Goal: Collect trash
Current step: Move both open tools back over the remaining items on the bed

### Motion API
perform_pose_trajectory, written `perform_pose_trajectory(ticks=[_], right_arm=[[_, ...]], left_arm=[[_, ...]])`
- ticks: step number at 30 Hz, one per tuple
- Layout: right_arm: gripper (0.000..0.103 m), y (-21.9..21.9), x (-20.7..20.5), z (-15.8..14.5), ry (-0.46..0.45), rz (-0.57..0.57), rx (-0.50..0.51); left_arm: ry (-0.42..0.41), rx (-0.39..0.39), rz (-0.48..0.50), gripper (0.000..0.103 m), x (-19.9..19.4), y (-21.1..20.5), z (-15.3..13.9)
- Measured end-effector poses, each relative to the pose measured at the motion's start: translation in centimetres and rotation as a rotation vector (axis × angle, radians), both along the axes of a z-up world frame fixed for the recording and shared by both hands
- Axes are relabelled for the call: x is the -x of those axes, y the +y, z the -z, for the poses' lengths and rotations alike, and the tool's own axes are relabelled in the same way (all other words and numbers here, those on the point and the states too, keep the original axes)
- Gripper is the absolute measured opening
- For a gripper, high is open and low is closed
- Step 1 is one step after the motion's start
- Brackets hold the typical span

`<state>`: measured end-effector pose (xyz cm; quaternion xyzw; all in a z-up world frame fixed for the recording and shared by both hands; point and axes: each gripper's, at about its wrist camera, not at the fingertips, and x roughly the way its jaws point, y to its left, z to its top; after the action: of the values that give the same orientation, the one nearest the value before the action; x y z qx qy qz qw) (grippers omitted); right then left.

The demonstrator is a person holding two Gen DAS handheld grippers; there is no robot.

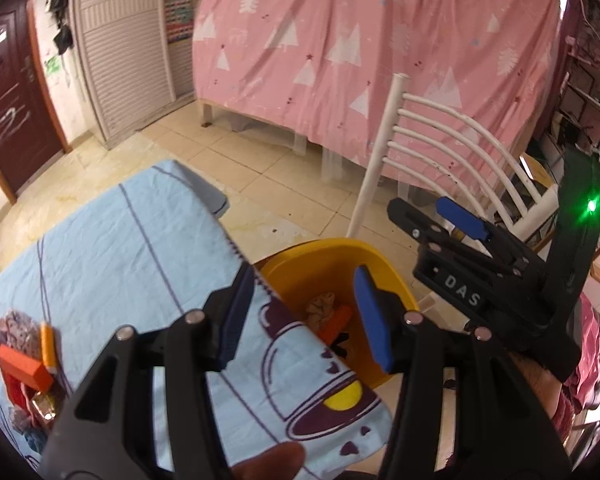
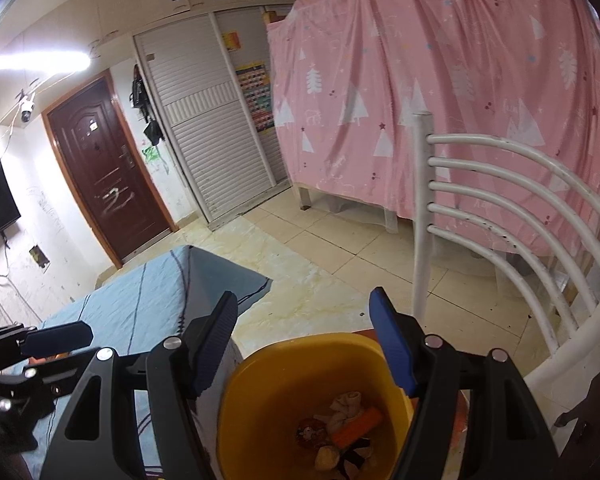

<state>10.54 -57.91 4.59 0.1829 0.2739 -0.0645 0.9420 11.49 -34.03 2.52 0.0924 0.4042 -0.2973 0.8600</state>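
Left hand-held gripper (image 1: 304,312) tilted steeply down over the edge of the pale-blue cloth-covered counter (image 1: 112,248), jaws partly apart, nothing between them. Round yellow plastic bin (image 1: 384,264) just ahead below, crumpled trash (image 1: 320,308) inside. Right hand-held gripper (image 2: 304,344) angled over the same bin, likewise parted and empty.
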Motion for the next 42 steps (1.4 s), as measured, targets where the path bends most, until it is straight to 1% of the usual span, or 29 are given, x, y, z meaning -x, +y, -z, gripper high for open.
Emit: perform_pose_trajectory(ticks=[6,13,21,27,33,39,42], right_arm=[[0.062,2.3,-0.8,-0.2,0.004,-0.056,0.017],[0.062,5.0,-1.7,-0.5,0.01,-0.125,0.029],[0.062,9.6,-3.0,-0.9,0.019,-0.23,0.04],[0.062,13.0,-4.1,-1.0,0.029,-0.298,0.051],[0.063,16.8,-5.4,-1.5,0.041,-0.386,0.076],[0.063,20.0,-6.5,-2.3,0.043,-0.46,0.098],[0.063,21.9,-7.7,-2.8,0.049,-0.501,0.117]], left_arm=[[0.003,0.004,-0.051,0.05,-0.7,2.6,-0.1],[0.011,0.01,-0.133,0.05,-1.7,6.6,-0.1],[0.014,0.009,-0.253,0.05,-3.3,12.9,-0.2],[-0.009,0.004,-0.346,0.053,-4.5,17.4,-0.8],[-0.028,-0.006,-0.431,0.054,-5.5,22.1,-1.4],[-0.019,-0.027,-0.515,0.054,-6.7,26.6,-1.3],[-0.013,-0.038,-0.545,0.054,-7.4,28.3,-1.1]])
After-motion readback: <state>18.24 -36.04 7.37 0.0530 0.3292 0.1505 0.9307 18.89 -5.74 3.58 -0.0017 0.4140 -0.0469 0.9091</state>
